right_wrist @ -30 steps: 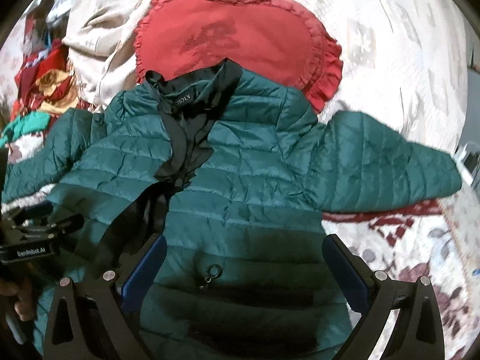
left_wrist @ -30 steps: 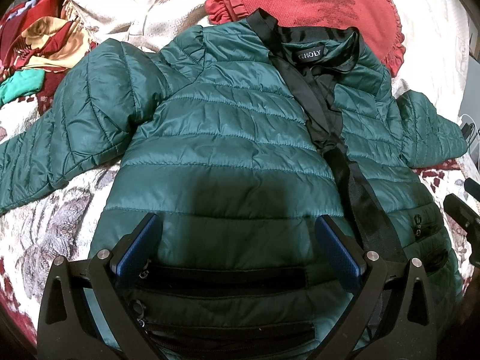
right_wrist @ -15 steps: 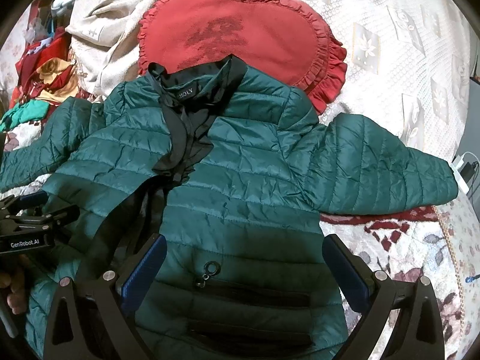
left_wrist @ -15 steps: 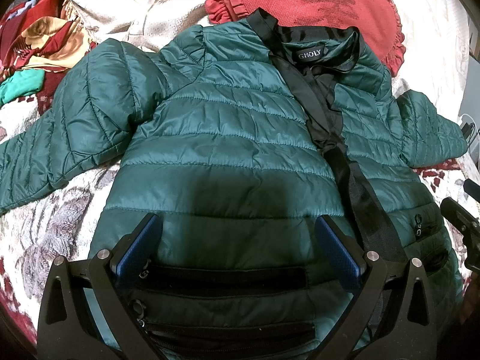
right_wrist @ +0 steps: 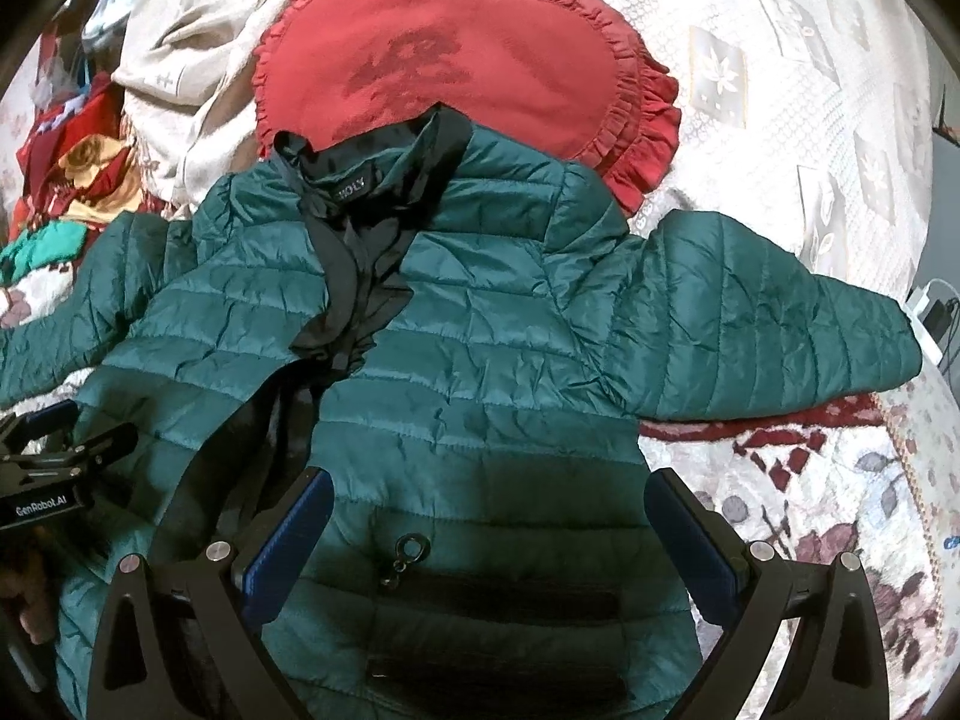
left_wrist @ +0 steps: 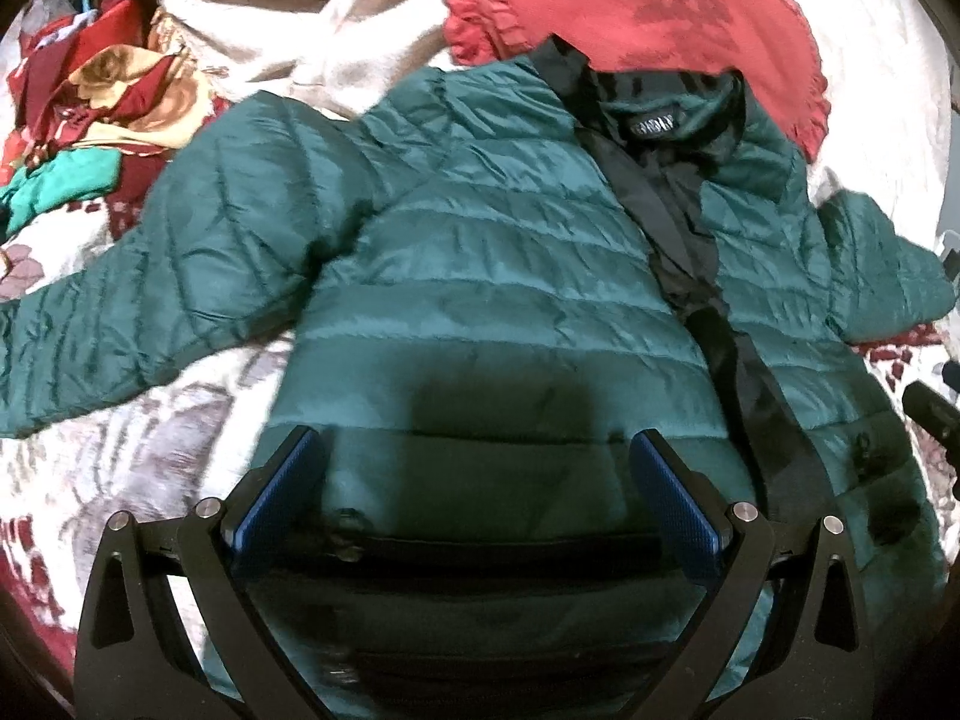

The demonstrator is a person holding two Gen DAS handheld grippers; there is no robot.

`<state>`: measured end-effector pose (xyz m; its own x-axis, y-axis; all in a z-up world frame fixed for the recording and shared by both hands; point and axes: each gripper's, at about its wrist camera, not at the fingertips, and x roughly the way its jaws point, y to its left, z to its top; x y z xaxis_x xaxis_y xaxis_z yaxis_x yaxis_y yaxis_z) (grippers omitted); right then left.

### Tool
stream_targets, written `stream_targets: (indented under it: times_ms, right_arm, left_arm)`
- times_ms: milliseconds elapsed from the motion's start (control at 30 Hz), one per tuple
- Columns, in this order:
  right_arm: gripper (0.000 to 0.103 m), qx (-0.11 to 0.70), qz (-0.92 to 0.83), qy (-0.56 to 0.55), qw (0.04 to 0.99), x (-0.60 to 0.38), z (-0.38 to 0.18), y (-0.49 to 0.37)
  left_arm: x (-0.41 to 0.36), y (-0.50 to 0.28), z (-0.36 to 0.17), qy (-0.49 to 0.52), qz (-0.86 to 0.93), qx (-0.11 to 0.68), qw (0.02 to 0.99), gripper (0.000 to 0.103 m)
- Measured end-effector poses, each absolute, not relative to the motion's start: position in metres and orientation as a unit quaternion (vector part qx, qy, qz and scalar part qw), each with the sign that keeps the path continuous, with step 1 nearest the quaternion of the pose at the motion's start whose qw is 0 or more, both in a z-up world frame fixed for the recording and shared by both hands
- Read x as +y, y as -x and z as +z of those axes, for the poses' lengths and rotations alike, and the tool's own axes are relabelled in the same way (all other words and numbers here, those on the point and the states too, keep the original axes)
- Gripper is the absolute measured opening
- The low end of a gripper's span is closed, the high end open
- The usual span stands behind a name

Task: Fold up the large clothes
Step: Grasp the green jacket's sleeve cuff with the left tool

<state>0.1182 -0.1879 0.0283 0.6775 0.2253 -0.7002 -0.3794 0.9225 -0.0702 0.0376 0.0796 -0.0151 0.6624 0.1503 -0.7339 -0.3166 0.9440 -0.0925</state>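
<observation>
The green quilted puffer jacket (left_wrist: 498, 276) lies front-up and unfolded on the floral bedspread (right_wrist: 840, 480), collar on the red ruffled cushion (right_wrist: 480, 48). Its long axis runs from hem to collar, straight away from both tools. The left tool (left_wrist: 480, 492) and right tool (right_wrist: 489, 534) hover over the hem, jaws spread, holding nothing. Each sleeve extends outward on its own tool's side.

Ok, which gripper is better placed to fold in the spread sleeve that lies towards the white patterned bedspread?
Right, probably. The right gripper hangs open over the green quilted puffer jacket, on that sleeve's side; the left gripper, also open, hovers over the jacket's other half.
</observation>
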Motion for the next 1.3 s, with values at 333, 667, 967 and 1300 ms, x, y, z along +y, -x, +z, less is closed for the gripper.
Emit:
stream_targets:
  times_ms: [333, 667, 967, 1300]
  right_arm:
    - [0.103, 0.356, 0.185, 0.099, 0.910, -0.188, 0.036, -0.106]
    - [0.103, 0.409, 0.198, 0.126, 0.882, -0.183, 0.014, -0.099]
    - [0.103, 0.454, 0.237, 0.206, 0.834, -0.147, -0.030, -0.089]
    - [0.103, 0.461, 0.238, 0.199, 0.831, -0.144, -0.034, -0.091]
  left_arm:
    - [0.220, 0.033, 0.045, 0.160, 0.228, 0.334, 0.900, 0.102]
    - [0.367, 0.142, -0.053, 0.372, 0.279, 0.292, 0.835, 0.102]
    - [0.401, 0.122, -0.073, 0.405, 0.290, 0.270, 0.824, 0.102]
    - [0.423, 0.115, -0.065, 0.428, 0.309, 0.236, 0.816, 0.017]
